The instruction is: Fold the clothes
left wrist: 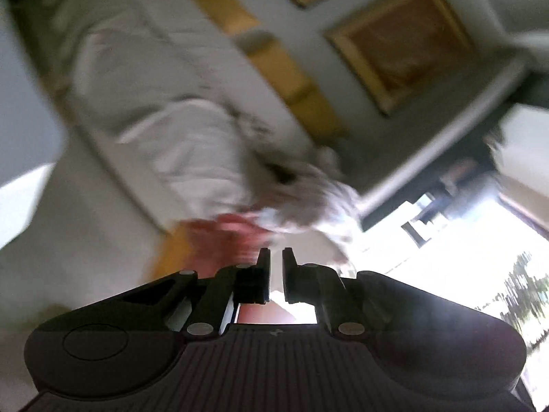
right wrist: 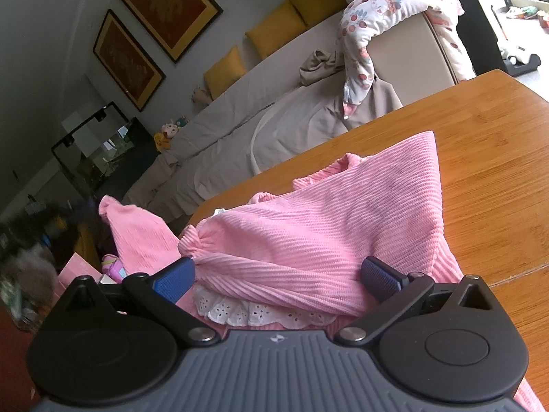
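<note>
- Behind the wooden counter (right wrist: 487,158) stands a long grey sofa (right wrist: 240,103) with yellow cushions (right wrist: 274,29), under framed pictures (right wrist: 168,10) on the wall.
- On the counter's near left part lies a pink ribbed garment (right wrist: 343,213) with white lace trim (right wrist: 260,312); one part hangs over the left edge.
- Right tongs (right wrist: 278,274) are wide, with the garment bunched between them, and the blue pads (right wrist: 173,279) do not press it.
- Left tongs (left wrist: 276,257) are closed to a narrow gap; the blurred view shows nothing between them.
</note>
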The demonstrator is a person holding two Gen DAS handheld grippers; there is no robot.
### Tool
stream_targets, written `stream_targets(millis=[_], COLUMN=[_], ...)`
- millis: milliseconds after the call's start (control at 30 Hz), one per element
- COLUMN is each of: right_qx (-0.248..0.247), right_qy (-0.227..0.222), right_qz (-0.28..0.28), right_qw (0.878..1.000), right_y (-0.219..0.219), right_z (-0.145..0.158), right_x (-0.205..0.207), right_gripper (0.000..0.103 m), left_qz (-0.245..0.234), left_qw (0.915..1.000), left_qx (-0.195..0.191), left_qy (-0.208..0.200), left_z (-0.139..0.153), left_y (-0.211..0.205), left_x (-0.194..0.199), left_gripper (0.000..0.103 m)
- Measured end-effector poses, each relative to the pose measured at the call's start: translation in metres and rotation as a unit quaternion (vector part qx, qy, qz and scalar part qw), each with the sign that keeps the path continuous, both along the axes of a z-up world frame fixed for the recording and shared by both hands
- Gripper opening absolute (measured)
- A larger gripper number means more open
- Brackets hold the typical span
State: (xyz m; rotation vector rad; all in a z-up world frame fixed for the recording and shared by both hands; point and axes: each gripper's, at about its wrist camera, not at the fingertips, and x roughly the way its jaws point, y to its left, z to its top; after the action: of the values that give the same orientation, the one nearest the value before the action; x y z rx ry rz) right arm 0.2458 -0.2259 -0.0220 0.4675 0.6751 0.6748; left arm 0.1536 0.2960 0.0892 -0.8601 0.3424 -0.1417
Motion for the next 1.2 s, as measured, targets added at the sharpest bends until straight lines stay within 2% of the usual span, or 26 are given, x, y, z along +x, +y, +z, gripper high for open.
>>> stream_targets(millis=[133,233,333,367,400,467,600,700,767,833,900,1000,1133,1200], right_qx=[0.002,0.009,0.012,0.012,0.013,0.012,0.01,0.01,0.011,0.012,0.014,0.019,0.025,0.027], right_qy=[0.001,0.004,0.006,0.006,0.006,0.006,0.005,0.004,0.004,0.004,0.004,0.005,0.007,0.008], right_qz=[0.003,0.004,0.003,0.003,0.003,0.004,0.004,0.003,0.002,0.0,-0.002,-0.005,-0.006,-0.006], right_qw=[1.0,1.0,1.0,1.0,1.0,1.0,1.0,1.0,1.0,1.0,1.0,1.0,1.0,1.0], right_y=[-0.001,-0.003,-0.004,-0.004,-0.003,-0.002,-0.002,-0.001,-0.001,0.0,0.0,-0.001,-0.002,-0.002], right_z=[0.0,0.0,-0.001,-0.001,-0.001,-0.001,-0.001,-0.001,-0.001,-0.001,-0.001,-0.002,-0.003,-0.003], right_x=[-0.001,0.0,0.0,0.0,0.0,0.0,0.0,0.0,-0.001,-0.001,-0.001,-0.001,0.0,0.0], right_gripper=[0.103,0.103,0.103,0.103,0.103,0.103,0.103,0.103,0.103,0.103,0.103,0.103,0.103,0.103], left_qz=[-0.1,-0.169,-0.203,-0.208,-0.205,-0.193,-0.137,-0.062,-0.008,0.027,0.05,0.059,0.058,0.061], left_qw=[0.9947,0.9853,0.979,0.9779,0.9783,0.9802,0.9858,0.9906,0.9895,0.9834,0.9723,0.9528,0.9276,0.9116], left_qx=[0.02,0.017,0.02,0.021,0.021,0.014,-0.013,-0.031,-0.059,-0.1,-0.15,-0.221,-0.312,-0.362], left_qy=[-0.012,-0.012,-0.001,0.005,0.017,0.044,0.096,0.118,0.131,0.149,0.172,0.2,0.198,0.186], left_z=[0.03,0.033,0.028,0.024,0.02,0.012,-0.007,-0.023,-0.039,-0.062,-0.091,-0.135,-0.183,-0.205], left_y=[-0.079,-0.136,-0.169,-0.175,-0.173,-0.162,-0.11,-0.057,-0.019,0.011,0.038,0.059,0.068,0.077], left_x=[0.036,0.058,0.062,0.06,0.054,0.044,0.019,-0.007,-0.025,-0.039,-0.049,-0.056,-0.047,-0.046], left_gripper=[0.007,0.008,0.01,0.02,0.034,0.049,0.064,0.073,0.076,0.079,0.08,0.084,0.092,0.094])
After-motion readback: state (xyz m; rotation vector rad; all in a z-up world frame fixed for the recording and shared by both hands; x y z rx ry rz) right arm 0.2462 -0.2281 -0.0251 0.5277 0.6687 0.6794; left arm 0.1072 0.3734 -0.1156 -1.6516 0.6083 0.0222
